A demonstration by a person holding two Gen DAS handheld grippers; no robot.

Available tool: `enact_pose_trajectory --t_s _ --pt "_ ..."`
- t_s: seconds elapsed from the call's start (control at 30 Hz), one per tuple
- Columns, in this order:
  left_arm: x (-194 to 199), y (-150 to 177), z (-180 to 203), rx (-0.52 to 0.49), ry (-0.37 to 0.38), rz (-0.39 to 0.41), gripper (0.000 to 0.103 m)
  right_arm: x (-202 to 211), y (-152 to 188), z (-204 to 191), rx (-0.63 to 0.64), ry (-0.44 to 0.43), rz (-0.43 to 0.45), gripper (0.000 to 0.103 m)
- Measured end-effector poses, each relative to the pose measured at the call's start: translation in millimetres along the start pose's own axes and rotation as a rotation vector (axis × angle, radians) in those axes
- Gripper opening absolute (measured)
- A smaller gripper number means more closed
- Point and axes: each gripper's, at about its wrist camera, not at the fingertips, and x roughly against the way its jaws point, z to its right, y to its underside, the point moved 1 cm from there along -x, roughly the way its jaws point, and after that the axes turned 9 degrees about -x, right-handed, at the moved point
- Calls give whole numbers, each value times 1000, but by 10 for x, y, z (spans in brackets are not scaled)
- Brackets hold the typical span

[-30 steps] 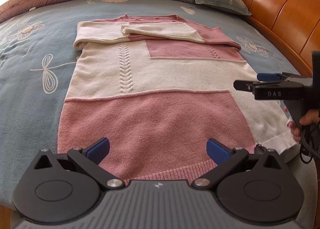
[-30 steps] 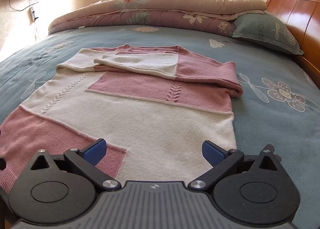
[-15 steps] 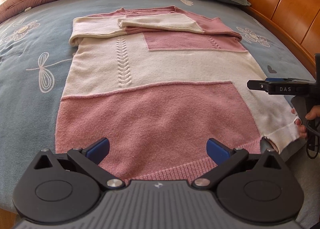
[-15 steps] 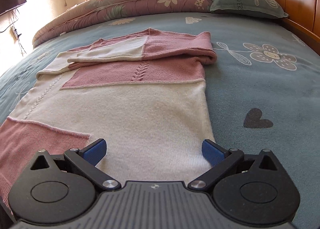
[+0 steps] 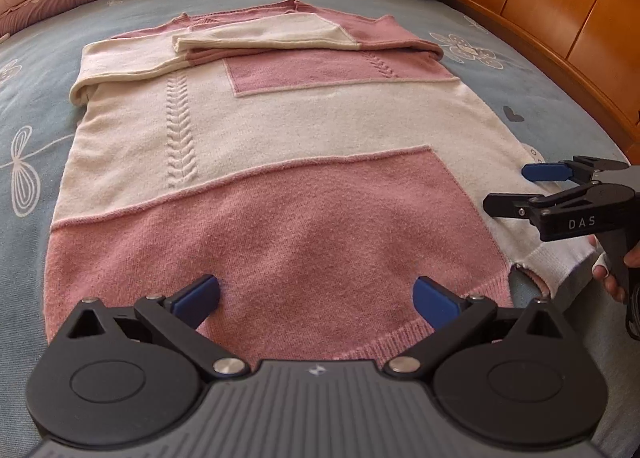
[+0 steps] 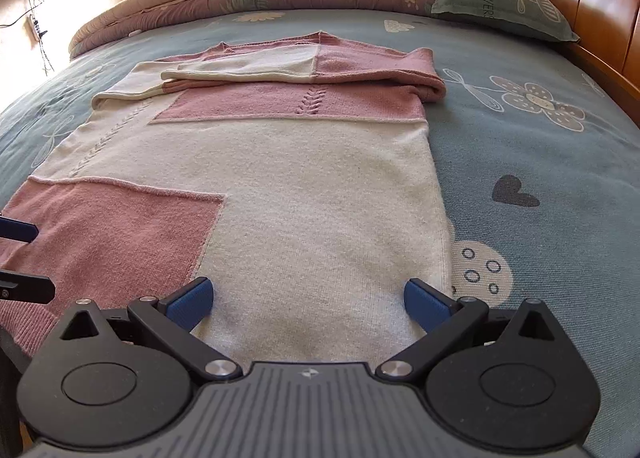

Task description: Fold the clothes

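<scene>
Two spread grippers, left gripper [image 5: 316,296] and right gripper [image 6: 307,300], over the sweater [image 5: 280,162].

We hold both tools low and fwd, jaws wide apart. Left tool [image 5: 316,294]: blue pads [image 5: 198,292] spread, nothing btwn them, level. Right tool [image 6: 306,298]: same, pads [image 6: 424,300] spread, empty. In the left wrist view the right tool [image 5: 520,188] shows side-on at far right, fingers pointing left, w/ our right hand [image 5: 618,272] wrapped round its grip, fingertips visible.
</scene>
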Motion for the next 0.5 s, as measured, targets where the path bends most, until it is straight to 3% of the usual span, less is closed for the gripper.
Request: enact_pose_trajectory --t_s 0.3,0.5 --pt "37 141 96 -166 -27 12 102 226 205 0 68 23 -29 103" --pt "150 -42 -10 -85 -21 41 102 339 121 -159 82 -37 -24 103"
